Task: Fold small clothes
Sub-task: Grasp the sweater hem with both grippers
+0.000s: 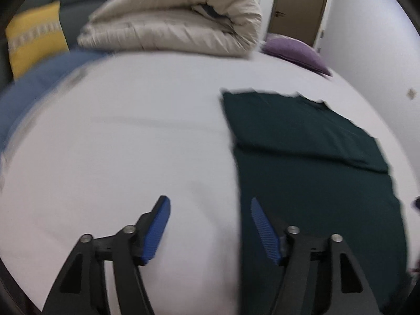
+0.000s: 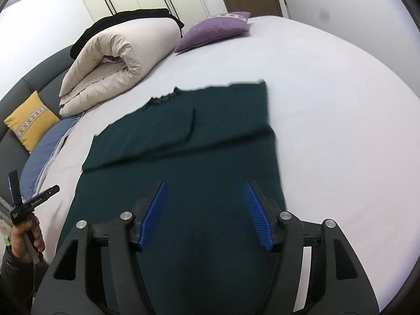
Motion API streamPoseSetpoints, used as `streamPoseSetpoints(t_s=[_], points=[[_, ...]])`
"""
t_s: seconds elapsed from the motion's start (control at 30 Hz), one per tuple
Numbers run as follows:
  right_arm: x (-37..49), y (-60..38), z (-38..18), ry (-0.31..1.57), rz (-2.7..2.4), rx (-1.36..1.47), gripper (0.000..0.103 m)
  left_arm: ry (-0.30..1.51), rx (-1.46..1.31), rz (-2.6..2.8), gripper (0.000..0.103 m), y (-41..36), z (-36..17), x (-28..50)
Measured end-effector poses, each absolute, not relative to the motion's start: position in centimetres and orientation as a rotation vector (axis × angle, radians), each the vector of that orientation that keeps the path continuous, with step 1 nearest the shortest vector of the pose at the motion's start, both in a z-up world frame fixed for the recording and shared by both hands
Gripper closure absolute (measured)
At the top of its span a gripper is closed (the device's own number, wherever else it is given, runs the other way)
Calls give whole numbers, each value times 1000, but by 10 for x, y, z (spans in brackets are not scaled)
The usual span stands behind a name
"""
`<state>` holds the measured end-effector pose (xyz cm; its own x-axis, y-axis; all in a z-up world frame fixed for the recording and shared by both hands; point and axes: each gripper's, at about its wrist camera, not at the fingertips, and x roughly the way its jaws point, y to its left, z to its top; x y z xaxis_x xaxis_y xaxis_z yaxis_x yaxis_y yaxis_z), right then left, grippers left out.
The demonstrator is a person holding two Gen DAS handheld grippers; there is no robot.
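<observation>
On the bed (image 2: 341, 105) | dark green shirt (image 2: 183, 144), sleeves folded in, lying flat | left gripper (image 1: 208, 210) fingers wide apart, empty, over shirt's edge | right gripper (image 2: 204, 194) fingers wide apart, empty, above shirt's lower part

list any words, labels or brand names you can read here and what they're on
One small white print on the black body of the left gripper, seen at the edge of the right wrist view: too small to read.
The dark green garment, yellow cushion and purple pillow show no text.
</observation>
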<state>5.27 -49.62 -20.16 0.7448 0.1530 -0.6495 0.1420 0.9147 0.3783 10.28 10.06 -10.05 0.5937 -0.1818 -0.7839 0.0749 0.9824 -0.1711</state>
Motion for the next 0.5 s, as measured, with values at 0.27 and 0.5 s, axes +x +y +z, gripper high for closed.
streamPoseSetpoints(t_s=[0.27, 0.5], points=[[-54, -530, -249, 786, -2, 604, 43, 1116, -367, -299, 34, 111, -129, 27], [-101, -560, -283, 815, 57, 795, 43, 1220, -514, -376, 46, 133, -142, -11]])
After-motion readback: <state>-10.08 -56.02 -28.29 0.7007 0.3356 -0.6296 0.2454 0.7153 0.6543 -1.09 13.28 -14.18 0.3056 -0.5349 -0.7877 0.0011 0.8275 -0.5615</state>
